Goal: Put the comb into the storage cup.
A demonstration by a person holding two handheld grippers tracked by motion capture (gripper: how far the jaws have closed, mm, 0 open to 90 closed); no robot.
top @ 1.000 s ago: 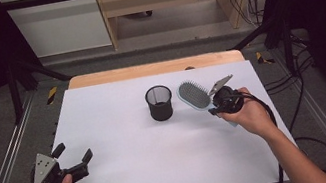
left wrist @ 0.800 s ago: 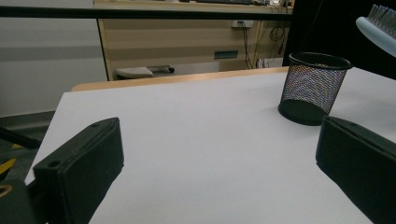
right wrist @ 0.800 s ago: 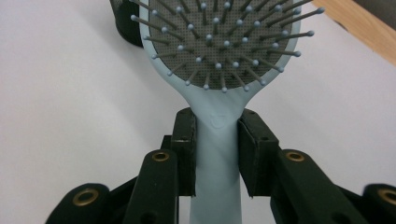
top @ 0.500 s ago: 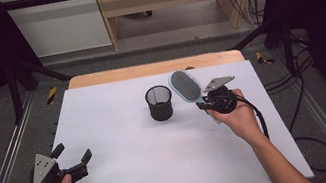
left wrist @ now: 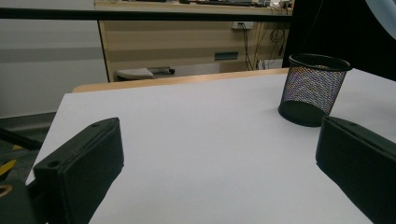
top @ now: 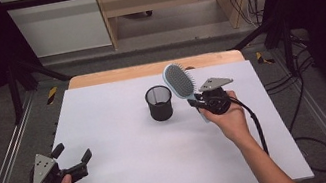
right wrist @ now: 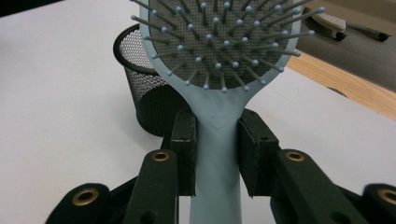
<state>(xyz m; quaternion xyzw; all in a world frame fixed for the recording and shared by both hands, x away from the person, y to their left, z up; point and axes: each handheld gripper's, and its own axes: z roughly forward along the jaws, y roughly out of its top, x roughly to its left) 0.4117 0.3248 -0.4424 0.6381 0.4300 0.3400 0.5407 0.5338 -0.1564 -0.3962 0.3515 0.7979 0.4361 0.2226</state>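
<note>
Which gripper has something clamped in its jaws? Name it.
The right gripper: its jaws clamp the light-blue hairbrush by the handle. The left gripper stands open.

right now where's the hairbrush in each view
High view: the hairbrush is right of centre, head up, beside the mesh cup, handle clamped in the right gripper.
Left gripper view: a pale blue edge at the top right corner, likely its head.
Right gripper view: centre, its handle between the jaws.
Shared landmark: the mesh cup.
</note>
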